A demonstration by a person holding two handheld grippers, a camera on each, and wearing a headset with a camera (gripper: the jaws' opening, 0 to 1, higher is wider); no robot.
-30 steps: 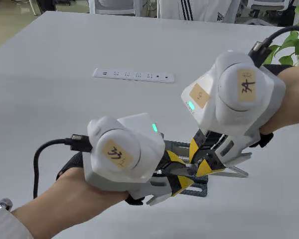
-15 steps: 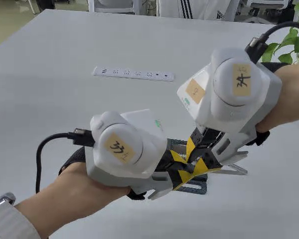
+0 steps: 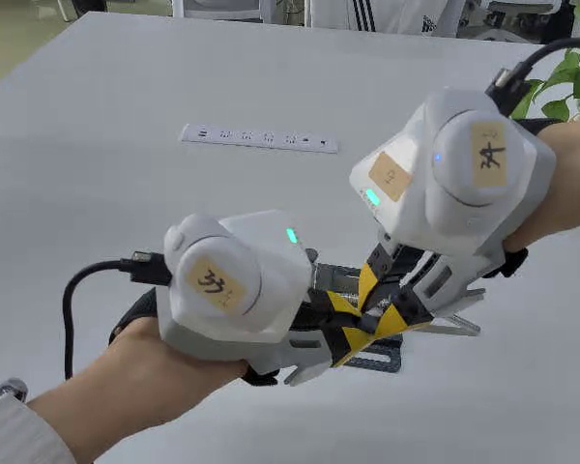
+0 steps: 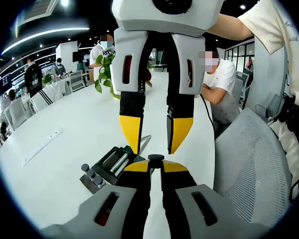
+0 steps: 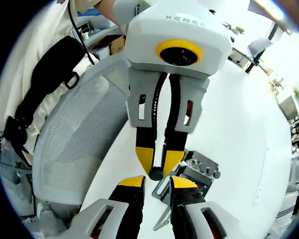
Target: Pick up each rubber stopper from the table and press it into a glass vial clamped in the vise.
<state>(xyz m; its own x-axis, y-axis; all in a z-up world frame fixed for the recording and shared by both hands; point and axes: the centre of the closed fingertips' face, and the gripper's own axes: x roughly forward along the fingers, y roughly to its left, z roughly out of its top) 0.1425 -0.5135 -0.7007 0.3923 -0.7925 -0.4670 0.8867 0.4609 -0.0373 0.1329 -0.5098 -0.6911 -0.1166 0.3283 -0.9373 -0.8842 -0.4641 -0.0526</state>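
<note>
Holding the rubber stopper pinched between its jaw tips, the left gripper suspends it near the vise, clear of the table. The right gripper faces it tip to tip, jaws apart and empty. Judged step: transfer or regrasp ahead of insertion. The next move requires centring the stopper over a vial mouth, then pressing straight down. Whether the vise holds a vial cannot be told.

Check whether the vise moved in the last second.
No. The vise keeps its offset from the power strip; both drift up together, camera motion.
</note>
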